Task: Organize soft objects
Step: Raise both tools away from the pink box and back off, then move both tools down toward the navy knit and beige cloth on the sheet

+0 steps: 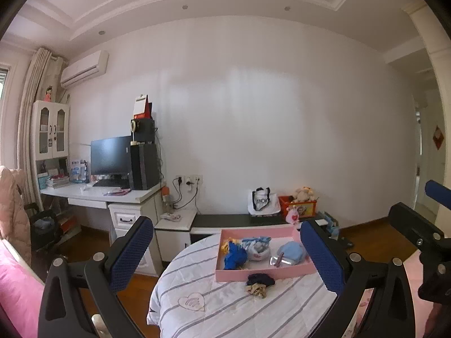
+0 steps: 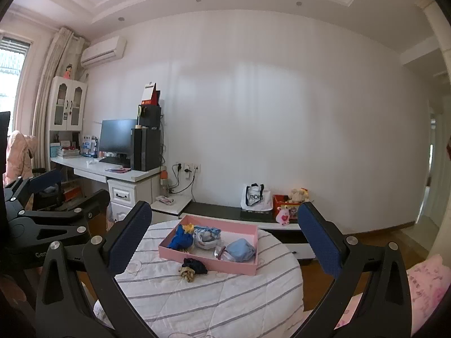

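A pink tray point(image 1: 265, 275) point(image 2: 208, 262) sits on a round table with a white striped cloth point(image 1: 225, 304) point(image 2: 211, 295). In the tray lie a blue cloth bundle point(image 1: 235, 255) point(image 2: 180, 239), a white-blue bundle point(image 1: 258, 249) point(image 2: 207, 236) and a light blue pouch point(image 1: 291, 252) point(image 2: 239, 250). In front of the tray lie a dark scrunchie point(image 1: 260, 279) point(image 2: 196, 264) and a tan scrunchie point(image 1: 257, 290) point(image 2: 187, 273). My left gripper point(image 1: 228, 256) is open and empty, held back from the table. My right gripper point(image 2: 225, 242) is open and empty too.
A white desk point(image 1: 93, 193) point(image 2: 112, 171) with a monitor and black boxes stands at the left wall. A low dark bench point(image 1: 239, 221) point(image 2: 225, 212) behind the table carries a white bag and a red toy box. Pink bedding point(image 1: 17, 295) point(image 2: 428, 287) lies near the grippers.
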`<state>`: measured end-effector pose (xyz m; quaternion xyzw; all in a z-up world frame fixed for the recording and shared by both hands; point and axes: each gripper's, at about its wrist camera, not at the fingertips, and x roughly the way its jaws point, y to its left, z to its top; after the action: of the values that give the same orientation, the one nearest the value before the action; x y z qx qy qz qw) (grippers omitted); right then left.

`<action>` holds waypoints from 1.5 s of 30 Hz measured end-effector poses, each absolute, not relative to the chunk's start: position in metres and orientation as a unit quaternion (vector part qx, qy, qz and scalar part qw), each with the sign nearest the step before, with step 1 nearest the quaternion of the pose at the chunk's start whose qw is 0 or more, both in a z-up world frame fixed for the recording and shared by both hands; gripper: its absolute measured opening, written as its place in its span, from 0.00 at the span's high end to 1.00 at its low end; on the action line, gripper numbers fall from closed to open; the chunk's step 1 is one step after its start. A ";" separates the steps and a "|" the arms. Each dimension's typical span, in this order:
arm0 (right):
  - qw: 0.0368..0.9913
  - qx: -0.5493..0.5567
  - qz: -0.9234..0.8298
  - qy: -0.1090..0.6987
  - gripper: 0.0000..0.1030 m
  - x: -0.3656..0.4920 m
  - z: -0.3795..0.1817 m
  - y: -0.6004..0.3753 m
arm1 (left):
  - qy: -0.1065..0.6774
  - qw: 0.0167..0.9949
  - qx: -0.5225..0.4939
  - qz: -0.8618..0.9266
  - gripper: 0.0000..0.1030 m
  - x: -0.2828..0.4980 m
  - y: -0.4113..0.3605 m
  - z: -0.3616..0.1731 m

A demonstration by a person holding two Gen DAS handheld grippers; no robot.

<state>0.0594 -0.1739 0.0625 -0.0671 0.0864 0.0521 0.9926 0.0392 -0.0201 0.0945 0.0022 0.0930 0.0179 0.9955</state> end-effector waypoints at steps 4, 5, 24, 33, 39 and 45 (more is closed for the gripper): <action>0.992 -0.066 0.050 0.095 0.00 0.067 0.057 -0.175 | 0.106 0.994 0.001 0.021 0.00 0.047 -0.016 0.092; 0.992 -0.065 0.049 0.099 0.00 0.070 0.054 -0.176 | 0.110 0.994 0.002 0.021 0.00 0.049 -0.015 0.092; 0.961 -0.032 0.046 0.270 0.00 0.174 -0.043 -0.197 | 0.272 0.962 0.022 0.027 0.00 0.144 -0.022 0.035; 0.933 -0.002 0.050 0.358 0.00 0.233 -0.104 -0.210 | 0.363 0.931 0.019 0.036 0.00 0.226 -0.021 -0.018; 0.911 0.009 0.038 0.410 0.00 0.267 -0.145 -0.218 | 0.400 0.916 0.014 0.027 0.00 0.274 -0.024 -0.050; 0.895 0.020 0.020 0.445 0.00 0.288 -0.171 -0.234 | 0.431 0.902 0.012 0.006 0.00 0.320 -0.033 -0.086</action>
<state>0.2880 -0.2341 -0.1715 0.0199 0.4449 0.0203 0.8951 0.3205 -0.0327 -0.0856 0.0121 0.4315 0.0061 0.9020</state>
